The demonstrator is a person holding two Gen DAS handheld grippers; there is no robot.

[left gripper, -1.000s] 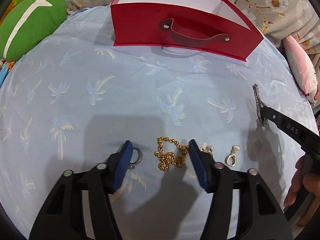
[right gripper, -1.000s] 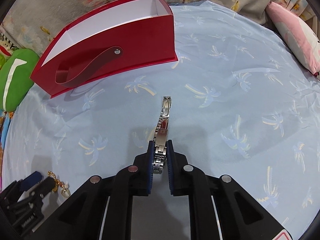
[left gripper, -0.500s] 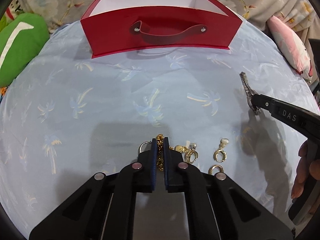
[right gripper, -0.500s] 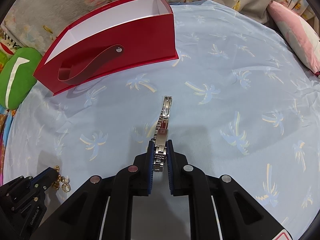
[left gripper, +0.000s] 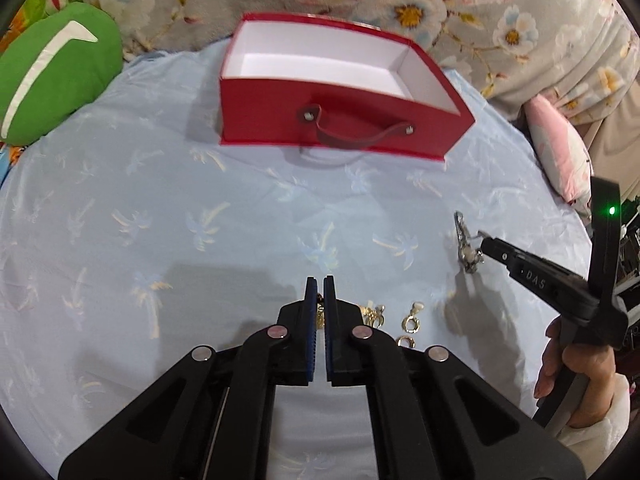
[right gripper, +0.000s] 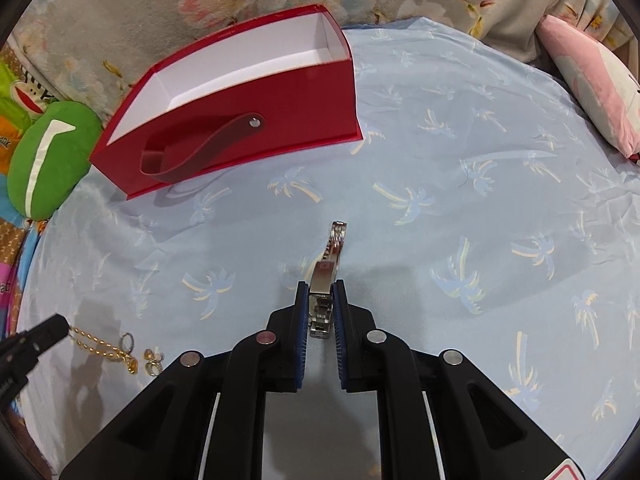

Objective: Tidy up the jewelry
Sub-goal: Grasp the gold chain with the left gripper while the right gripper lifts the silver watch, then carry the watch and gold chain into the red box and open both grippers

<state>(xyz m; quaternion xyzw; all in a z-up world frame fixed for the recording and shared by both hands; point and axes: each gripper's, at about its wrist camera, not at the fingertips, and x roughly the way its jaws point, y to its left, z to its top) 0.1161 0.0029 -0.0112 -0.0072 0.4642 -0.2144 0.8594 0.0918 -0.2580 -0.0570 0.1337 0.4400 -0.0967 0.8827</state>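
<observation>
Here, gold chain beaded, dangling from left gripper.

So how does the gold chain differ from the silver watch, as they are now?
The gold chain is thin, made of small round links; the silver watch has a broad band of flat links. The chain hangs slack from the left gripper, its end near the cloth; the watch sticks out straight from the right gripper. Both are clamped.
</observation>
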